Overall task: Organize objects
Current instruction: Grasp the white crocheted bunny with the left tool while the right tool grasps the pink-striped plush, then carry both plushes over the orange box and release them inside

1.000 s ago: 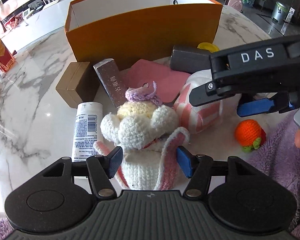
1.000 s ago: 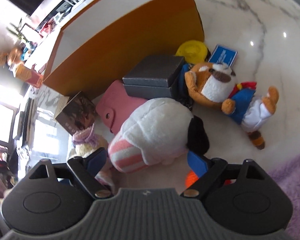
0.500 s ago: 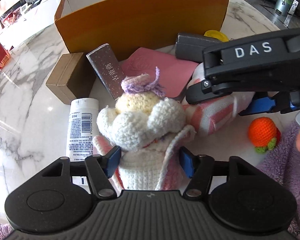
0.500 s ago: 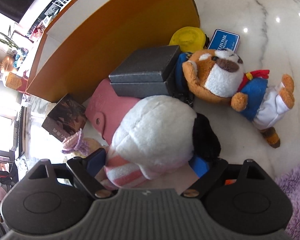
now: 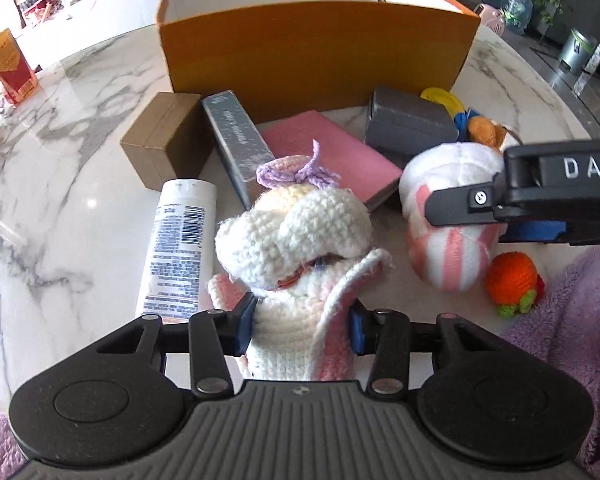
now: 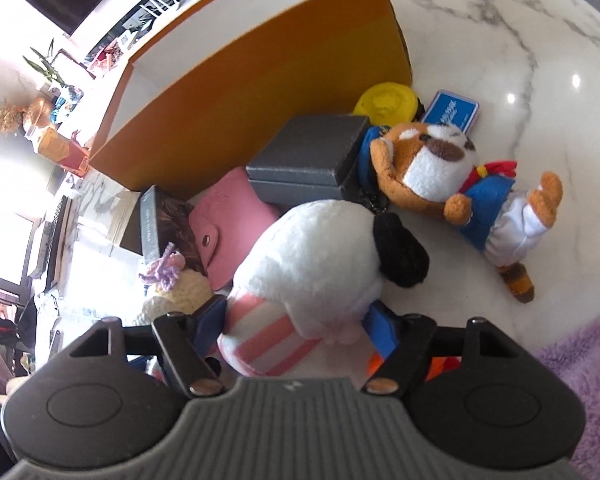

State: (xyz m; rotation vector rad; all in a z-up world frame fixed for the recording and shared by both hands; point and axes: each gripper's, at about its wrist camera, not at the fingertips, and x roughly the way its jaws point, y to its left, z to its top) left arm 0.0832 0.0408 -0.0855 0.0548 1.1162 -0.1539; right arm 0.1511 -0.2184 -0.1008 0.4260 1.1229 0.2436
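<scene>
At the bottom centre of the left wrist frame, the left gripper (image 5: 302, 326) was clamped on the lower body of a white crocheted doll with a purple yarn bow (image 5: 296, 236), its blue pads pressed against both sides. In the right wrist frame, the right gripper (image 6: 296, 326) was closed around the pink-striped lower part of a white plush toy with a black ear (image 6: 320, 252); the same gripper (image 5: 496, 216) entered the left wrist frame from the right edge.

Beside the doll, at left centre, lay a white plastic tube with a barcode (image 5: 178, 244). Beyond it sat a brown cardboard block (image 5: 162, 140), a grey rectangular box (image 5: 236, 136), a pink wallet (image 5: 332, 156) and a dark grey case (image 5: 410, 120). An open orange cardboard box (image 5: 312, 60) stood across the top. A small orange crocheted fruit (image 5: 512, 278) lay at lower right on the white marble table (image 5: 60, 160). In the right wrist frame, an orange and white plush dog in blue clothes (image 6: 460, 184) lay at right centre.
</scene>
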